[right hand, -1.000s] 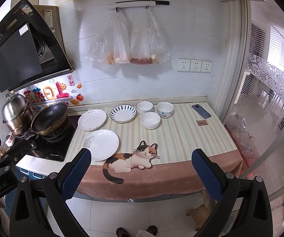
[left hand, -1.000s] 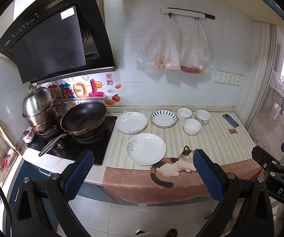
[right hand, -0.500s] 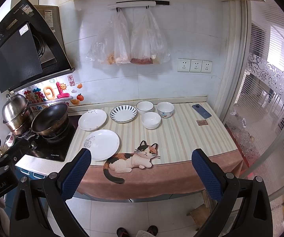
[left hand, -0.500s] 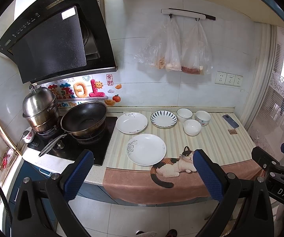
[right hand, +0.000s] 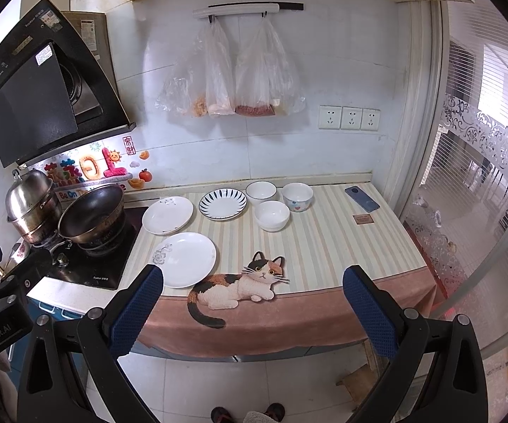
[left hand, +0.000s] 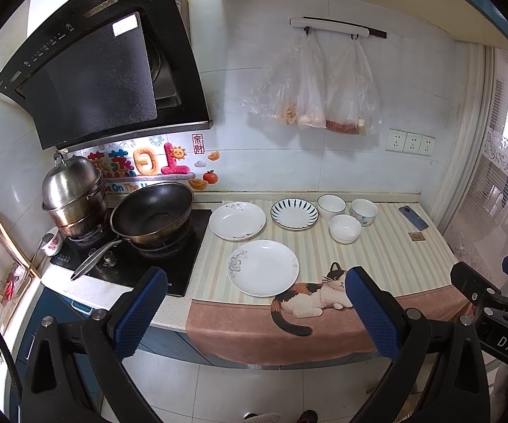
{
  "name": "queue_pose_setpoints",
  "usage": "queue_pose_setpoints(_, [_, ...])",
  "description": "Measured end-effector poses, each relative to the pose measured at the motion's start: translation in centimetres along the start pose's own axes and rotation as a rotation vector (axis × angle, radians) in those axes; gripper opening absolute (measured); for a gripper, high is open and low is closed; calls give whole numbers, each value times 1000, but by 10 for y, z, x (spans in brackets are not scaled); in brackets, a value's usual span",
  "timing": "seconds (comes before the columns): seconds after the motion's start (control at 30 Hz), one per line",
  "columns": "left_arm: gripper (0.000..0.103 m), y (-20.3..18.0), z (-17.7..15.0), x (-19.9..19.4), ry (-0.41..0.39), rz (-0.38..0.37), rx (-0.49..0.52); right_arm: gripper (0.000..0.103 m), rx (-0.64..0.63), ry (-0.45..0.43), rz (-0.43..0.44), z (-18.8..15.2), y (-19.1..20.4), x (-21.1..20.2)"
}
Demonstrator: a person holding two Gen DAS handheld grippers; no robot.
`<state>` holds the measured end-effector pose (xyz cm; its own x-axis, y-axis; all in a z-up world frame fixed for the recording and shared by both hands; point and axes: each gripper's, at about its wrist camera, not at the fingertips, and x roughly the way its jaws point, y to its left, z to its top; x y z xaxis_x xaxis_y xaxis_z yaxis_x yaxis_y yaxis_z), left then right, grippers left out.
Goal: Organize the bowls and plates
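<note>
Currently: left claw [left hand: 254, 306] apart | right claw [right hand: 254, 303] apart | three bowls [right hand: 272, 215] empty | three plates [right hand: 185, 259] bare

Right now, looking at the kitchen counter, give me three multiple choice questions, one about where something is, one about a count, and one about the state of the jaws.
1. Where does the phone lie?
A. On the stove
B. At the counter's right end, right of the bowls
C. Inside a bowl

2. How many bowls are on the counter?
A. One
B. Three
C. Five

3. How do the jaws of both grippers stand?
A. Open, holding nothing
B. Shut on a plate
C. Shut on a bowl

Answers:
1 B: the phone lies on the striped mat beyond the patterned bowl.
2 B: two bowls stand at the back and a white bowl in front of them.
3 A: the left gripper and right gripper show wide gaps, short of the counter.
</note>
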<state>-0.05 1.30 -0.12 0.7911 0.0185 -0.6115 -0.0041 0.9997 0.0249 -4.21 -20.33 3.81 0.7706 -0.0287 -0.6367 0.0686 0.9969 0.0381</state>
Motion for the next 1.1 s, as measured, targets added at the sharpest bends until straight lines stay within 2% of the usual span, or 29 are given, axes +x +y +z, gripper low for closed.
queue_pose_setpoints(0.53, [103, 1, 4, -2, -4, 0, -3, 103, 12, -10, -4, -2, 1, -3])
queue_pose_setpoints(0.83, [103, 8, 4, 8, -1, -16, -19, 103, 61, -3, -1, -1, 6, 8])
queue_pose_setpoints(0.93, [103, 22, 2, 22, -17, -12, -38, 103, 82, -7, 6, -1, 8, 28])
queue_pose_setpoints(1.1, [103, 50, 0, 72, -22, 4, -51, 103, 86, 104, 37, -7, 16, 92])
